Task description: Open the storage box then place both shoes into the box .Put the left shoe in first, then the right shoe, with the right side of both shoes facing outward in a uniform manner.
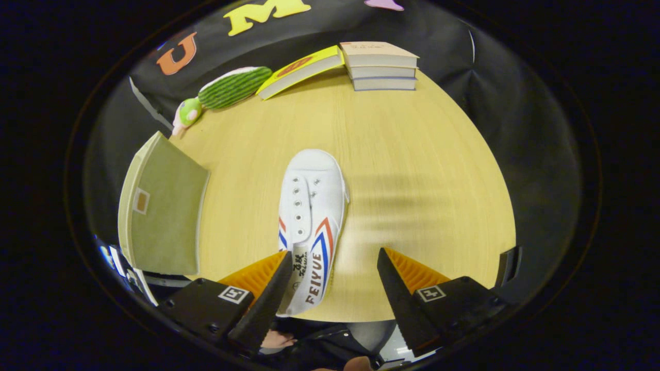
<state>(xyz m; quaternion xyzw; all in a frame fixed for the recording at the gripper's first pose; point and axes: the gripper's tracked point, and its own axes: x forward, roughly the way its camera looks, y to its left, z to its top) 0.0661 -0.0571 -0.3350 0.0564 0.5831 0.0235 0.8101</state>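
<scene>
A white canvas shoe [311, 226] lies on its sole on a round wooden table [412, 154], toe pointing away, its heel end reaching in between the fingers of a hand-held gripper [330, 286]. The fingers stand wide apart and grip nothing; the left one sits right against the shoe's heel side, though whether it touches cannot be told, and the right one is well clear of it. To the left of the shoe, the olive fabric storage box [162, 216] rests at the table's edge with its flap facing up, and whether it is opened yet cannot be judged from this angle. Beyond the shoe, at the far side of the table, sit a green plush toy [227, 88], a yellow book [301, 69] leaning on a stack of three books [381, 66].

Judged from this position, the grasp is lopsided: if the fingers close as they stand, the right one would sweep across before meeting the shoe, which could push it sideways or twist it, spoiling the required facing. The soft canvas upper may also fold under pressure and slip. A second shoe is not identifiable here, so picking the wrong one first is a risk too
</scene>
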